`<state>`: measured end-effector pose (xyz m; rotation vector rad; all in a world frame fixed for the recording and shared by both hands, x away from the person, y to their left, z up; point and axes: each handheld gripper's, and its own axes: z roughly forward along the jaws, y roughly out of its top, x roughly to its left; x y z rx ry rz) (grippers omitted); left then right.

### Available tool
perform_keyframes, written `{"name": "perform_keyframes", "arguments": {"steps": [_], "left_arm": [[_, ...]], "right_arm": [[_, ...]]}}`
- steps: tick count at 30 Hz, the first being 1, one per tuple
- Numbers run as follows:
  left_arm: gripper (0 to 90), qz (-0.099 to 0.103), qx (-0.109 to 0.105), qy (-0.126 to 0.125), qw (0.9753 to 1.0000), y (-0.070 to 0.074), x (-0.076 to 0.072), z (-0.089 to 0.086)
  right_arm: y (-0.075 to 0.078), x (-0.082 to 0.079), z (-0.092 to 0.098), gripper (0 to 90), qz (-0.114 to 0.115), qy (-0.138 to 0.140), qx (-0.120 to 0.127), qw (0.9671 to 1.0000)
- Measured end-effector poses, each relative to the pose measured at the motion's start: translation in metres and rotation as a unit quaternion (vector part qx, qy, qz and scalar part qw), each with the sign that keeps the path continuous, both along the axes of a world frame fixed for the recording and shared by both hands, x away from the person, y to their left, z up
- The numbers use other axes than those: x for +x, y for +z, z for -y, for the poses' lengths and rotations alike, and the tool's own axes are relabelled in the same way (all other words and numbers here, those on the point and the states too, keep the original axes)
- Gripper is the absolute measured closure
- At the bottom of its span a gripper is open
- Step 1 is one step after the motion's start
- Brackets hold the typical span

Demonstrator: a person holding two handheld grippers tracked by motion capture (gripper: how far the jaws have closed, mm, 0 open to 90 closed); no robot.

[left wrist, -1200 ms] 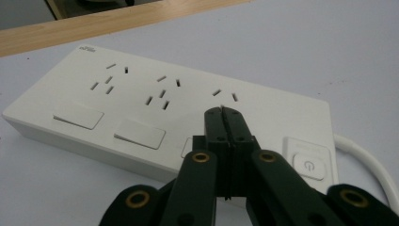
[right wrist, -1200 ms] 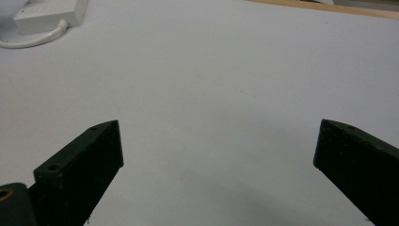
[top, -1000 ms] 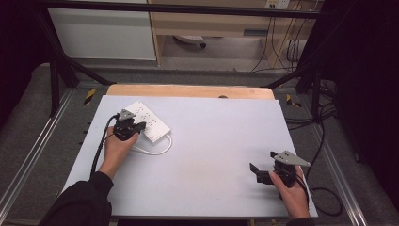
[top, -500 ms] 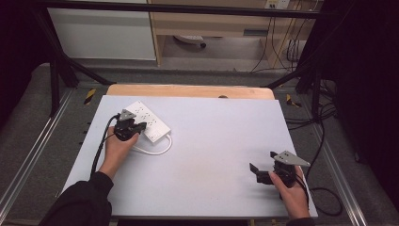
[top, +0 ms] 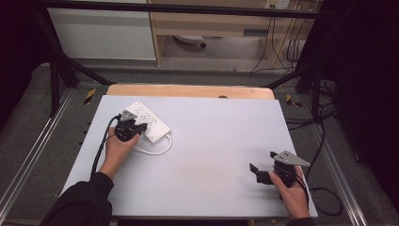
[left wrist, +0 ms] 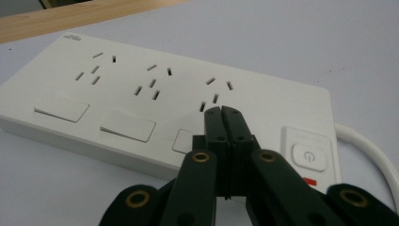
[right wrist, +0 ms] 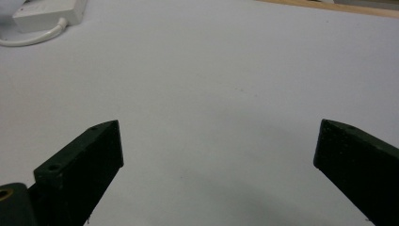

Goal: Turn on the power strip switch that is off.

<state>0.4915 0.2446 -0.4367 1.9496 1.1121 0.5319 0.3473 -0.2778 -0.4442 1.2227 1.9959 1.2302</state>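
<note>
L gripper (left wrist: 221,112), jaws clenched on nothing, has edged fwd over white power strip (top: 148,120) at table's (top: 216,141) far-left, prob. lining up to press a switch; R gripper (top: 264,173) idles wide apart near-right.

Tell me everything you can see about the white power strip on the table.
The power strip is a flat, white, plastic-looking bar lying face up on the grey table, near its far left corner and set at an angle. Its top shows three groups of socket slots, rectangular covers along one side, and at one end a power button with a small red mark below. A white cable leaves that end and curves over the table. The shut left claw is over its near edge; contact cannot be told.
</note>
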Motion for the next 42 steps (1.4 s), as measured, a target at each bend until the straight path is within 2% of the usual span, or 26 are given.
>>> {"name": "perform_keyframes", "arguments": {"steps": [35, 38, 39, 40, 42], "left_arm": [[90.0, 0.003, 0.003, 0.000, 1.0000, -0.0011, -0.0009, 0.0007], [90.0, 0.002, 0.002, 0.000, 1.0000, -0.0013, -0.0011, 0.0010], [90.0, -0.005, 0.006, -0.001, 1.0000, -0.0015, -0.0010, 0.0014], [90.0, 0.000, 0.000, -0.007, 1.0000, -0.0028, -0.0021, 0.0030], [90.0, 0.002, 0.005, -0.006, 1.0000, -0.0026, -0.0023, 0.0036]], "right_arm": [[-0.0001, -0.0001, -0.0009, 2.4, -0.003, 0.002, 0.000, 1.0000], [0.0000, -0.0001, -0.0010, 2.4, -0.003, 0.001, 0.001, 1.0000], [0.0000, -0.0001, -0.0010, 2.4, -0.003, 0.002, 0.001, 1.0000], [0.0001, -0.0002, -0.0010, 2.4, -0.003, 0.002, 0.000, 1.0000], [0.0000, -0.0001, -0.0009, 2.4, -0.002, 0.002, 0.000, 1.0000]]}}
